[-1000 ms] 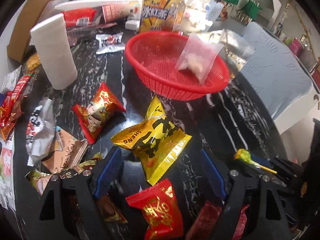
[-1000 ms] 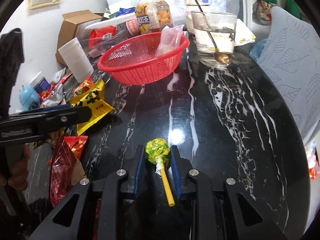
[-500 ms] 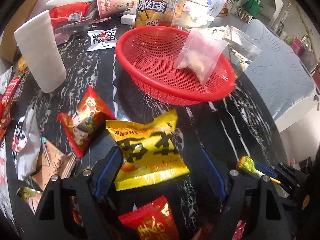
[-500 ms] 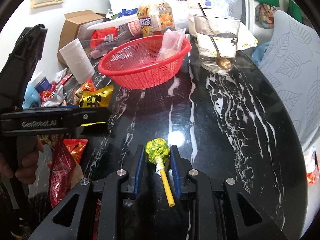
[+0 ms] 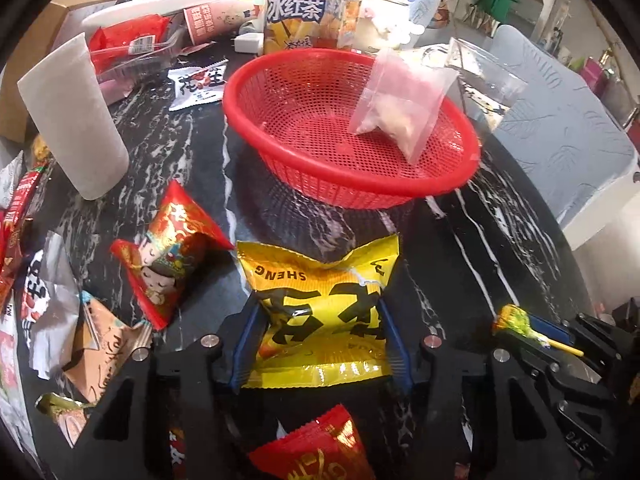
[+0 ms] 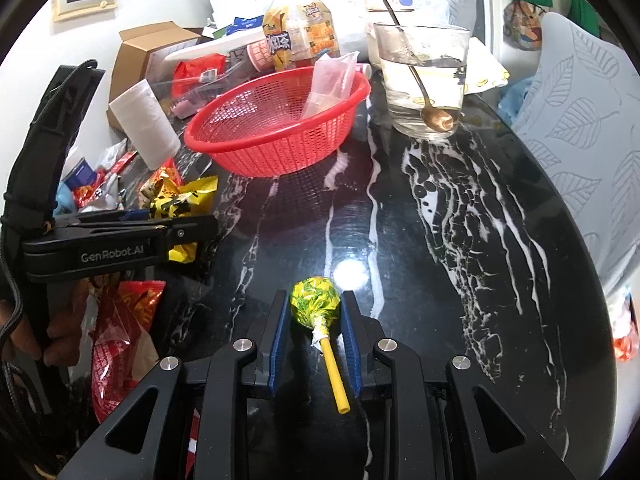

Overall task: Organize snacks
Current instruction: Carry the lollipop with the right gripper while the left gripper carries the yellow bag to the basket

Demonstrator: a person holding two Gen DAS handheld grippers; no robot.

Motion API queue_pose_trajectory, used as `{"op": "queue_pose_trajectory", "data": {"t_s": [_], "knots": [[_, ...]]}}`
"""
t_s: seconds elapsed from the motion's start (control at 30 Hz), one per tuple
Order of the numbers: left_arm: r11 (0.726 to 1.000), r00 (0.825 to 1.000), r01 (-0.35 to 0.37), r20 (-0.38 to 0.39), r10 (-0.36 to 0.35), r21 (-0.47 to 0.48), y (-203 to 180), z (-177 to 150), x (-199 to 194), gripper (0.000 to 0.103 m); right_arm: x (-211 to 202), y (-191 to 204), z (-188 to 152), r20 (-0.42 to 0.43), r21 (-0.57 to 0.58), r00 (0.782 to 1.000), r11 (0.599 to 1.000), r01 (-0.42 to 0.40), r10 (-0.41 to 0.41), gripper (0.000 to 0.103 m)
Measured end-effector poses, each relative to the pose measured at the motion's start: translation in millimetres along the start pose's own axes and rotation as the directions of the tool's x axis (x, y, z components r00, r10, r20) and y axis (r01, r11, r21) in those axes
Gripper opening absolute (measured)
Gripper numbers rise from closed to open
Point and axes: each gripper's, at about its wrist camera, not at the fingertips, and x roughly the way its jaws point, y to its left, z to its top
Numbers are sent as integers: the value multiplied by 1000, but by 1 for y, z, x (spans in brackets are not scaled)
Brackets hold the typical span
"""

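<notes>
My left gripper is shut on a yellow snack packet with black characters, just in front of the red mesh basket. A clear bag leans inside the basket. My right gripper is shut on a yellow-green lollipop with a yellow stick, low over the black marble table. The basket stands at the far left of the right wrist view. The left gripper with the packet shows at the left there.
Loose snack packets lie left of the left gripper, among them a red one. A paper roll, a drink bottle, a glass with a spoon and a cardboard box stand around the basket. A chair is at the right.
My left gripper has moved forward around the yellow packet and closed on it, nearer the basket. The right gripper still holds the lollipop and has barely moved.
</notes>
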Motion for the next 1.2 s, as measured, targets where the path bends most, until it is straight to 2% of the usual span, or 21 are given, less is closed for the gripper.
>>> {"op": "queue_pose_trajectory", "data": {"t_s": [0.27,0.77,1.2], "knots": [[998,998,62,18,-62,-18,0,-9,-25,53,-8,6,1,22,3,1000,1000,-23,23,25],[997,992,81,98,-81,1,-2,-33,-73,53,-44,33,-12,76,-35,997,999,-24,26,25],[994,979,104,174,-107,27,-10,-56,-115,53,-79,55,-28,139,-54,990,998,-26,34,25]]}}
